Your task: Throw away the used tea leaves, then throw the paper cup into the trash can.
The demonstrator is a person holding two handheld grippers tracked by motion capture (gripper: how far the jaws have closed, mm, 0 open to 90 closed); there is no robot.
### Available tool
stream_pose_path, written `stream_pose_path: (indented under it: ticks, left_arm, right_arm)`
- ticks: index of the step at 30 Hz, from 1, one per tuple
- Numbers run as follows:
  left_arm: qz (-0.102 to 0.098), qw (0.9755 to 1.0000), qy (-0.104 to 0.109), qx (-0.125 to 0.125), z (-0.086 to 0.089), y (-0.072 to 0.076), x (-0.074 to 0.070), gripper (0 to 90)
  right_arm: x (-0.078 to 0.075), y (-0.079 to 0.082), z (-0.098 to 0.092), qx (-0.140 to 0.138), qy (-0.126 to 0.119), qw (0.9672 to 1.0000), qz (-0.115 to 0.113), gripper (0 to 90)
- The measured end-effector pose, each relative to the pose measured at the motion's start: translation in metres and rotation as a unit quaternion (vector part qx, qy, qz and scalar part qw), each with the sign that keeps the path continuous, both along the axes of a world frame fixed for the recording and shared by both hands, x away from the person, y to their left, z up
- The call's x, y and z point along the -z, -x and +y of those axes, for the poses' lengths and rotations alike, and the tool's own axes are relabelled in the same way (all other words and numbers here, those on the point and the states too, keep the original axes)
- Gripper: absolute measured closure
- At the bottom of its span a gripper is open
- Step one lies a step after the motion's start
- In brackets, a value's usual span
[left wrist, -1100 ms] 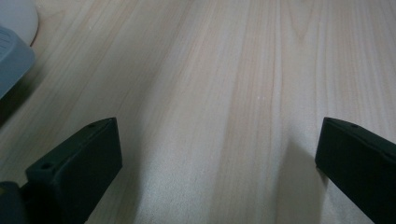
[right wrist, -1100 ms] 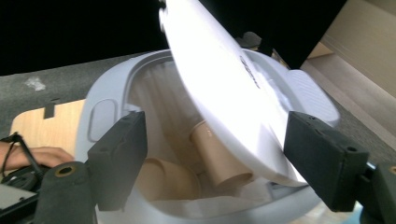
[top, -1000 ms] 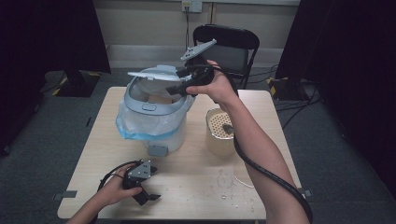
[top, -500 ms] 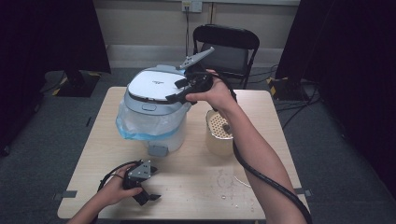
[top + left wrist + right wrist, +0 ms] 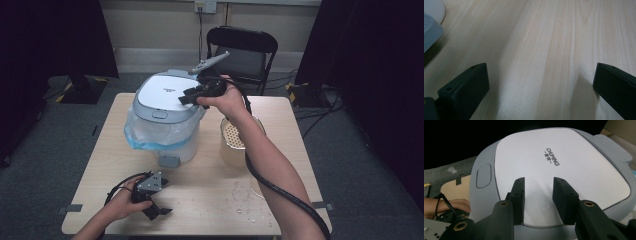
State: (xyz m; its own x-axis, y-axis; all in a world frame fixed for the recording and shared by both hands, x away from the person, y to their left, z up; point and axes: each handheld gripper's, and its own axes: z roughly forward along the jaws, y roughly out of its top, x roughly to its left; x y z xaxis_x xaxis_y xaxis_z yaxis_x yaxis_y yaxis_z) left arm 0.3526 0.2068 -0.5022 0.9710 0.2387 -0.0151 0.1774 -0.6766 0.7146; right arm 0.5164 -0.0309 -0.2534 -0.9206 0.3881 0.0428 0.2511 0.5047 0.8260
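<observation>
Around the rice cooker [image 5: 167,117] on the pale wooden table [image 5: 210,195] there is not much crowding: a cream perforated inner basket [image 5: 235,142] stands just to its right, a black folding chair [image 5: 242,52] waits behind it beyond the table's far edge, and a few water drops [image 5: 245,197] glisten on the wood in front of the basket. Nothing stands between the cooker and the right gripper [image 5: 192,95], which hangs directly over the lid [image 5: 559,170] from the right, the person's forearm reaching past the basket. Its jaws have just been closing and now sit narrowed with a small gap, nothing between them, their tips over the near part of the lid; whether they touch it I cannot tell. The cooker sits at the table's far left: a white lid panel framed in grey, dark brand lettering across it, an oval grey release button [image 5: 483,175] toward its front, the lid lying down flat on the body. A clear bag with a blue edge [image 5: 150,137] wraps the body below the lid. In front of the cooker, near the table's near edge, the left gripper [image 5: 155,207] rests low on the wood, jaws spread wide and holding nothing. Count: one cooker, one basket, one chair, two grippers.
</observation>
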Motion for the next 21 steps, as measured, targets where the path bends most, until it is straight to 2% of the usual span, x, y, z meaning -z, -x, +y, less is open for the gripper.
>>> stream_pose_path:
  ticks: [2, 8, 12, 14, 21]
  left_arm:
    - [0.001, 1.0, 0.001, -0.001, 0.0, 0.0002, 0.0001, 0.0]
    - [0.0, 1.0, 0.001, -0.002, 0.0, 0.0004, 0.0001, 0.0]
    - [0.001, 1.0, -0.006, -0.002, 0.0003, 0.0007, -0.001, 0.0]
    - [0.001, 1.0, -0.002, -0.003, 0.0001, 0.0008, -0.0003, 0.0]
    - [0.001, 1.0, -0.005, -0.003, 0.0002, 0.0008, -0.0009, 0.0]
  right_arm:
    - [-0.0005, 0.0002, 0.0021, 0.002, 0.009, 0.9999, -0.011, 64.6]
    - [-0.0001, 0.0008, 0.0042, 0.003, 0.011, 0.9999, -0.013, 65.4]
    - [-0.0003, 0.0009, 0.0057, 0.006, 0.014, 0.9998, -0.012, 66.9]
    - [0.0, 0.0011, 0.0065, 0.007, 0.016, 0.9997, -0.015, 69.3]
    - [0.0002, 0.0008, 0.008, 0.016, 0.022, 0.9995, -0.015, 75.9]
